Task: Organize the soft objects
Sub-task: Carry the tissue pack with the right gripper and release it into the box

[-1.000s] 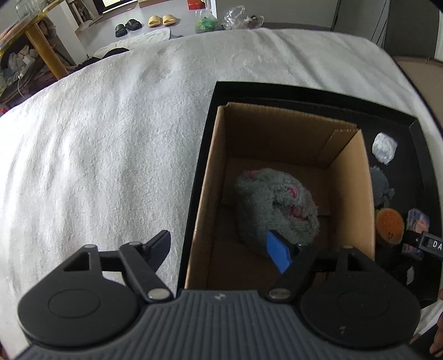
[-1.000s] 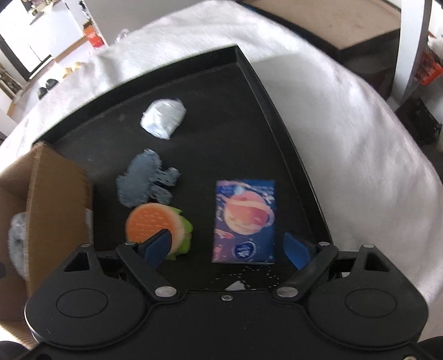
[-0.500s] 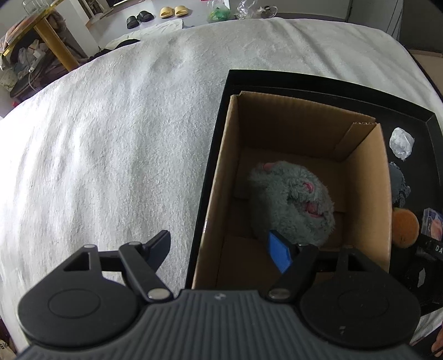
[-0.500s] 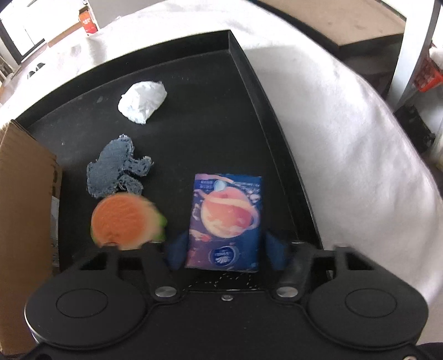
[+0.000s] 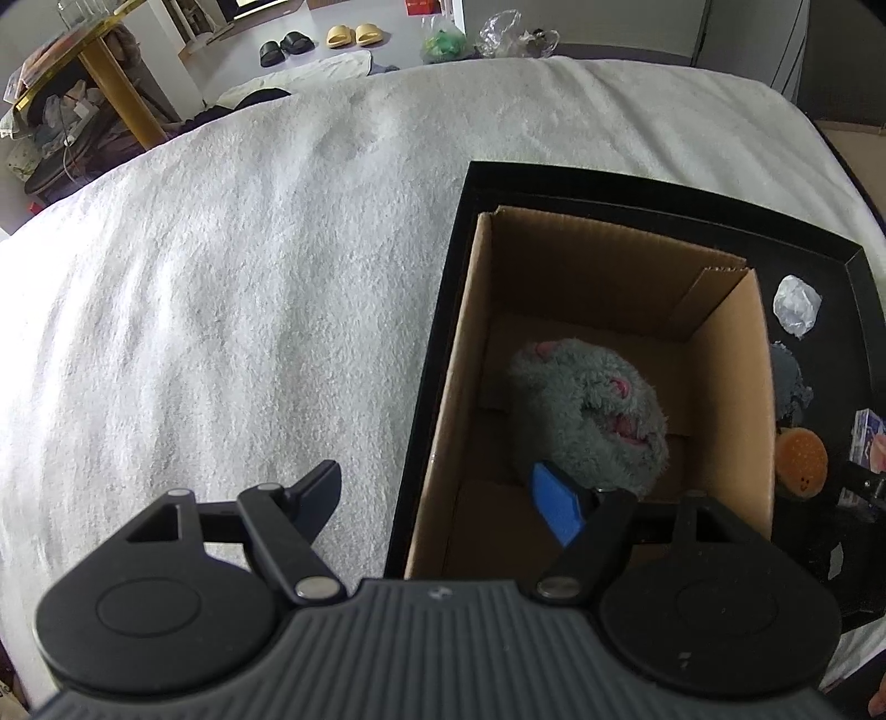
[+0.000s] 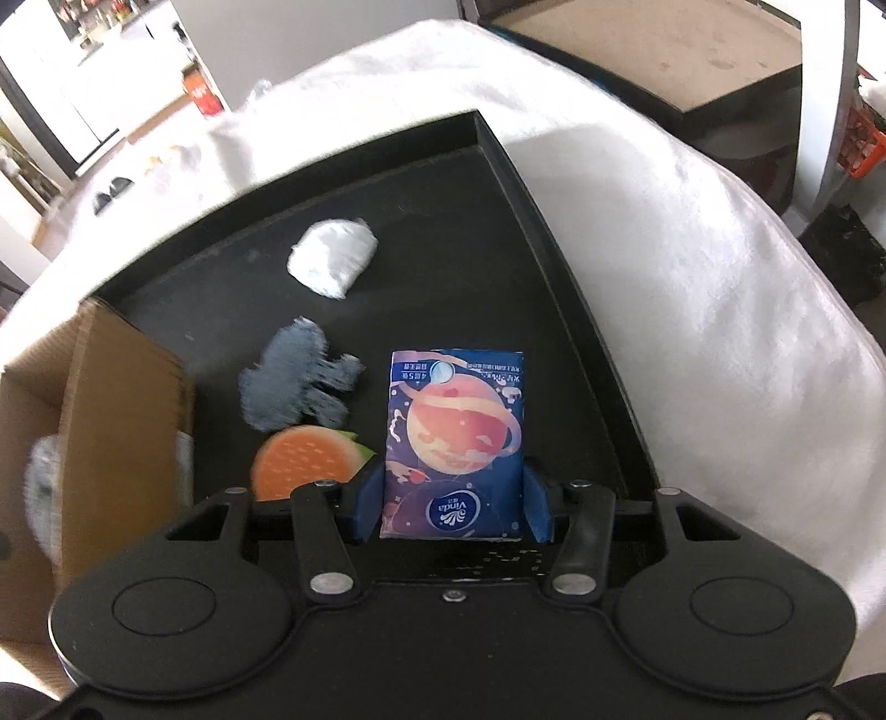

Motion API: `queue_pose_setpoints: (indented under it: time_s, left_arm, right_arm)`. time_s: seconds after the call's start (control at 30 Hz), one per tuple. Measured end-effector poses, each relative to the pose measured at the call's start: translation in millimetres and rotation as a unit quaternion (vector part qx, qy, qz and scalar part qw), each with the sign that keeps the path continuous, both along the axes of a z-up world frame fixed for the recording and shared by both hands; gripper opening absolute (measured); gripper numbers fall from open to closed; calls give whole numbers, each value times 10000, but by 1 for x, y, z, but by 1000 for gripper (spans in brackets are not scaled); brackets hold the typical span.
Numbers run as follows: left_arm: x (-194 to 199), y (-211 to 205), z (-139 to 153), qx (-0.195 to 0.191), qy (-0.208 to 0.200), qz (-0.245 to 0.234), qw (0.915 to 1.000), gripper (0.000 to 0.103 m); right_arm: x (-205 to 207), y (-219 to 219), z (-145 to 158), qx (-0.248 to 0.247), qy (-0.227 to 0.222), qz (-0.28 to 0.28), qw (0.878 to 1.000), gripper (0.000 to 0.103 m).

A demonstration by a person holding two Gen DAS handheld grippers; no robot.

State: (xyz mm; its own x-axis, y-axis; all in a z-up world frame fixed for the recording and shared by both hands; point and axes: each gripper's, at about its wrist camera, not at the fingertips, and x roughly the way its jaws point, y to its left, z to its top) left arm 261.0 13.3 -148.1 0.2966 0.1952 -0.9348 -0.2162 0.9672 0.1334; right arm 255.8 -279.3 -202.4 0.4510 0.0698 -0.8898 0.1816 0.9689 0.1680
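My right gripper [image 6: 453, 507] is shut on a blue tissue pack [image 6: 455, 437] with a planet print, held over the black tray [image 6: 498, 288]. Left of it lie an orange burger-shaped sponge [image 6: 304, 464], a grey fuzzy cloth [image 6: 296, 382] and a white crumpled wad [image 6: 332, 257]. A cardboard box [image 5: 720, 354] stands in the tray's left part with a grey and pink plush toy [image 5: 587, 410] inside. My left gripper [image 5: 437, 493] is open and empty above the box's near left wall.
The tray sits on a white fluffy blanket [image 5: 221, 277] that covers the surface all round. Beyond its far edge are slippers [image 5: 343, 34] on the floor and a wooden table [image 5: 105, 72] at the far left.
My right gripper moved forward and closed on the tissue pack, which now sits lifted between the fingers. My left gripper drew back and up from the box, still open.
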Motion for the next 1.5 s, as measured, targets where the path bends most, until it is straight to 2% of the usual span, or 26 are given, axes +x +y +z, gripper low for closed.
queue_pose_setpoints:
  time_s: [0.4,0.73,1.07,1.3,1.4,1.5]
  left_arm:
    - [-9,7,12,-240,-218,-58,9995,75]
    - [-15,23,13,-565,-415,55,9975,72]
    - [-15,38,11,-792,-616,58,9949,69]
    - [-12,46,2,-1024,-594,73,9929,67]
    - [-12,47,-3,-1118,-574,35,9921,63]
    - [-10,50,-9,-1245,-520,83,9908,50]
  right_arm:
    - [0,29,45,396,-500,448,9970,50]
    - [2,67,78,465,-789,933,9914,50]
    - [5,112,85,350,-848,1454,9851,50]
    - [8,137,85,203,-807,1665,9825,50]
    - [11,148,87,122,-823,1771,9807,50]
    - [13,159,86,80,-791,1889,9788,50]
